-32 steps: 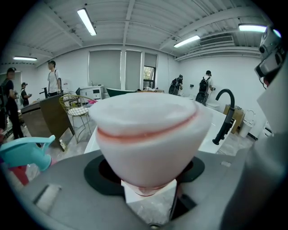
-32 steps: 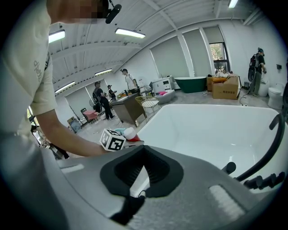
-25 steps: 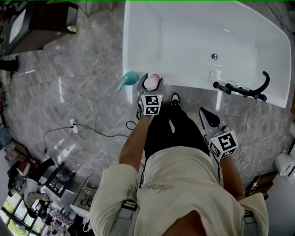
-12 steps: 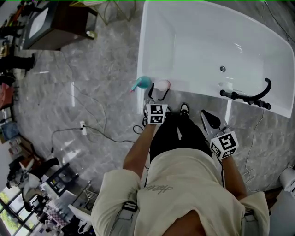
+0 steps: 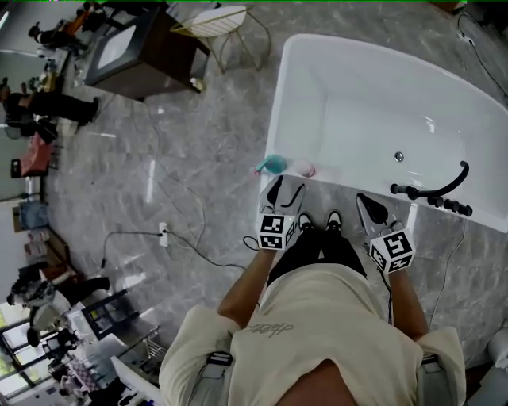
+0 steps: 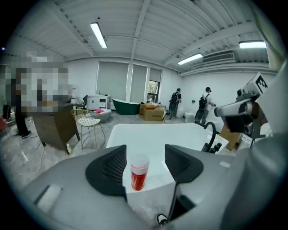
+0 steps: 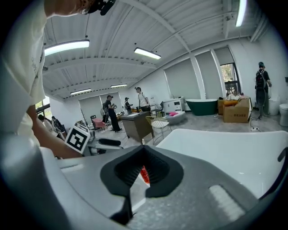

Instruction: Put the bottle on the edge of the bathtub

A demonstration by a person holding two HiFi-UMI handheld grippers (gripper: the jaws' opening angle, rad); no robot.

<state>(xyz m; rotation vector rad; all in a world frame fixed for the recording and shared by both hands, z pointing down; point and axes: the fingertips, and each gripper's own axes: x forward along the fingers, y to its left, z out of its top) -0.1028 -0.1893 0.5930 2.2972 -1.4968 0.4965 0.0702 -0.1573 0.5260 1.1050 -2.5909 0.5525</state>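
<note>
The bottle (image 5: 304, 168), clear with red liquid and a pale cap, stands upright on the near rim of the white bathtub (image 5: 357, 189). In the left gripper view the bottle (image 6: 139, 172) stands just beyond the jaws and nothing touches it. My left gripper (image 5: 283, 193) is drawn back from the rim; its jaws are wide apart and closing, with nothing between the pads. My right gripper (image 5: 371, 212) hovers by the rim further right, jaws together and empty. In the right gripper view a red sliver of the bottle (image 7: 144, 174) shows past the jaws.
A teal object (image 5: 274, 164) lies by the tub's near left corner. A black faucet (image 5: 435, 190) arches over the rim at right. Cables (image 5: 178, 238) trail over the grey marble floor. A dark cabinet (image 5: 131, 51) and a wire chair (image 5: 218, 20) stand far left.
The left gripper, which stood around the bottle a second ago, has pulled back toward the person. The bottle stays on the rim. The head view has backed away from the tub.
</note>
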